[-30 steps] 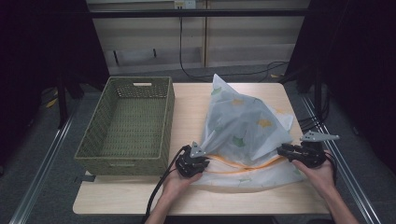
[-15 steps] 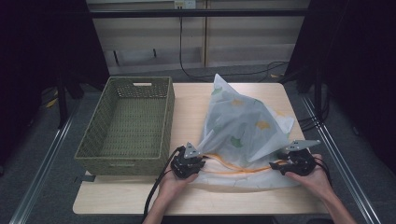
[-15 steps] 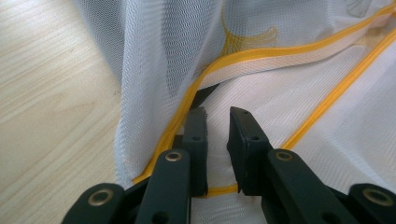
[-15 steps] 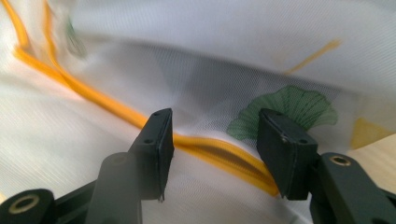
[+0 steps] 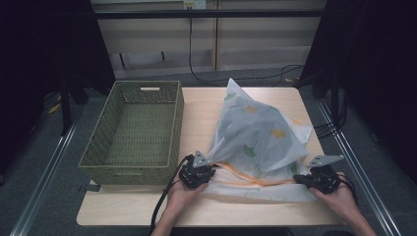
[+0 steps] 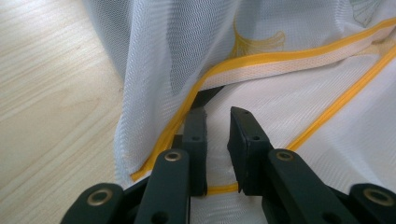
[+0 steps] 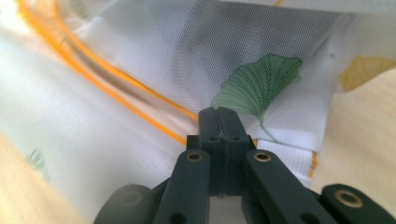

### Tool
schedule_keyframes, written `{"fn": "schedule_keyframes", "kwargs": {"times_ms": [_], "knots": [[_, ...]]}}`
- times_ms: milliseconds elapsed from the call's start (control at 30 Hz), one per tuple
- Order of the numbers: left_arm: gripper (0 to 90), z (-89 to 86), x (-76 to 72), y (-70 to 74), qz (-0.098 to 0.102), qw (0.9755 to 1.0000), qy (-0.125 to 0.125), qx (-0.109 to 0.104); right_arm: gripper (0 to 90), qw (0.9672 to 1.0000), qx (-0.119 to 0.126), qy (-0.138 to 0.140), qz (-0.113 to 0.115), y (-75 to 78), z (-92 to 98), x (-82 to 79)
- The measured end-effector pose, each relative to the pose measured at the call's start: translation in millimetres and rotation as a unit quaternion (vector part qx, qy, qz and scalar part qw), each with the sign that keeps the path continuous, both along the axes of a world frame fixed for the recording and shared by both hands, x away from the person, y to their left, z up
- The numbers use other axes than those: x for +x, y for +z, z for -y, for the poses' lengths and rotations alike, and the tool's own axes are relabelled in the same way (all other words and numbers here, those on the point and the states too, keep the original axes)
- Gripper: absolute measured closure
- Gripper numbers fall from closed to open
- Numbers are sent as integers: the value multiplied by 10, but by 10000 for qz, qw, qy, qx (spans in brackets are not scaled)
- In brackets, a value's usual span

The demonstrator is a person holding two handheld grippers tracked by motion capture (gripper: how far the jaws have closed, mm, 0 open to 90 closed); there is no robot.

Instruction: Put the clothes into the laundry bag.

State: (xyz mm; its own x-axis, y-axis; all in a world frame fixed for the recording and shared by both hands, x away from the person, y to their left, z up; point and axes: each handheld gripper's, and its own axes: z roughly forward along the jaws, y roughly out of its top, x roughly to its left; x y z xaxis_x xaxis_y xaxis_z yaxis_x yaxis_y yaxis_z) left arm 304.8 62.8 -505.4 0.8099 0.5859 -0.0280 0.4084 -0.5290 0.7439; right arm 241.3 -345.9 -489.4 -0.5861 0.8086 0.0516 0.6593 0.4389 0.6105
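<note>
Mesh laundry bag (image 5: 260, 137), white with printed leaves and an orange-trimmed mouth, lies on the right half of the counter (image 5: 201, 105), its far end peaked up and its open end spread flat toward me. I have my left claw (image 5: 196, 173) at the near left corner of that mouth; in the left gripper view the jaws stand a little apart over the orange hem (image 6: 243, 60), with mesh lying between them, but I can't see the pads pressing on it, so I call it not yet gripping. My right claw (image 5: 314, 179) sits at the near right corner, and its jaws have just been closing. In the right gripper view they meet tight right at the hemmed corner beside a green leaf print (image 7: 257, 86). Whether a thin layer of mesh is pinched in there I cannot tell.

As I judge it, both corners are reached and the bag is laid out, but nothing is lifted or folded yet. The woven green basket (image 5: 133, 132) stands to the left of the bag, just beside my left claw, with nothing in it, so if the bag is meant to go there, that whole move is still ahead.
</note>
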Motion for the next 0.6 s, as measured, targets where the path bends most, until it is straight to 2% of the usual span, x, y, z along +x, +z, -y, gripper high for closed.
{"fn": "schedule_keyframes", "kwargs": {"times_ms": [100, 133, 200, 233, 367, 433, 467, 500, 533, 567, 600], "knots": [[769, 1, 1, 0, -48, 10000, 37, -46, 900, 9999, 109, -115, -22, -12, 34, -58], [769, 0, -2, 6, -21, 10000, 13, 27, 900, 9998, 86, -155, -24, -10, 40, -54], [769, -5, -19, 11, -70, 10000, 17, 0, 900, 9997, -77, -228, 72, -8, 30, -10], [769, -10, -30, 15, -34, 10000, 27, 55, 900, 9994, -151, -289, 122, -10, 30, 25], [752, -8, -129, 2, -158, 9998, -79, -131, 900, 9978, -427, -420, 298, -17, 6, 188], [753, 11, -177, 9, -188, 9997, -94, -127, 900, 9971, -495, -460, 360, -25, 14, 290], [752, 37, -209, 10, -154, 9997, -168, -80, 900, 9962, -563, -514, 412, -29, 13, 327], [753, 70, -240, 4, -160, 9997, -141, -145, 900, 9961, -545, -550, 418, -35, 15, 396], [753, 100, -249, 8, -137, 9996, -218, -85, 900, 9956, -584, -598, 415, -35, 18, 458], [753, 149, -267, 1, -139, 9995, -213, -163, 900, 9949, -616, -666, 441, -40, 20, 517], [753, 186, -283, 10, -138, 9996, -237, -84, 900, 9944, -620, -696, 495, -48, 31, 574]]}}
